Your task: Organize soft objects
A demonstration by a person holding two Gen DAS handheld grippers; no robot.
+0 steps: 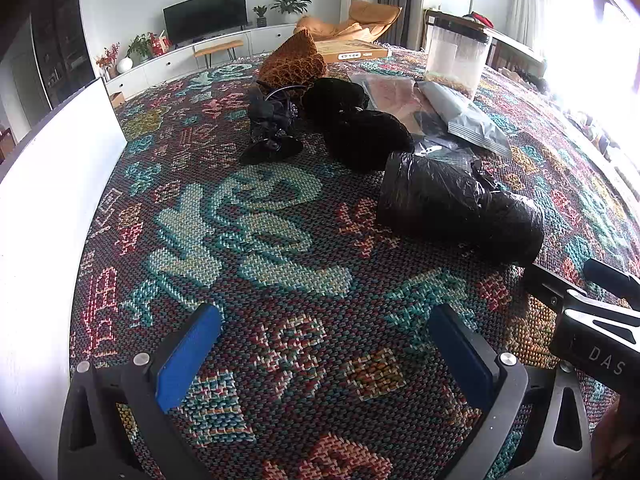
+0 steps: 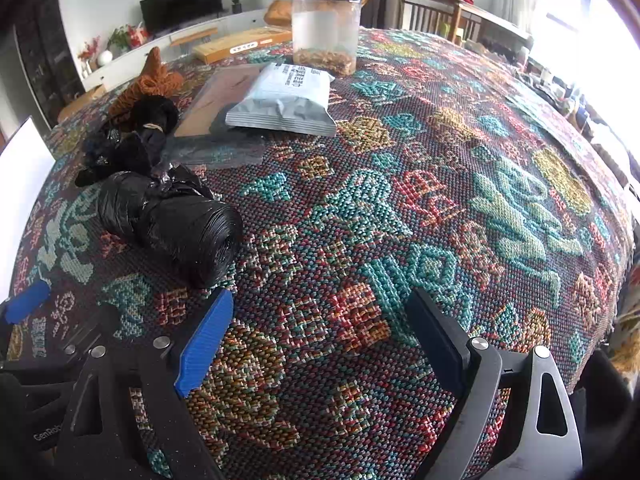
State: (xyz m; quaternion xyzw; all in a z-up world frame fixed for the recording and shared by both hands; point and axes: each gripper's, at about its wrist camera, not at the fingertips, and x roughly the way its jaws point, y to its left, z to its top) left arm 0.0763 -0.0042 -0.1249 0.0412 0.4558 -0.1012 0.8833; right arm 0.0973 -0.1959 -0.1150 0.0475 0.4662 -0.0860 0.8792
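A coarse woven cloth (image 1: 280,240) in teal, red and gold covers the table. A glossy, crinkled black plastic roll (image 1: 460,208) lies on its side near the middle, with two fuzzy black bundles (image 1: 368,136) and a knitted orange piece (image 1: 292,60) in a line behind it toward the far edge. A smooth grey pouch (image 2: 284,100) lies before a clear, black-lidded jar (image 2: 326,28). The left gripper (image 1: 324,356) and right gripper (image 2: 320,344) hover with jaws spread wide, holding nothing.
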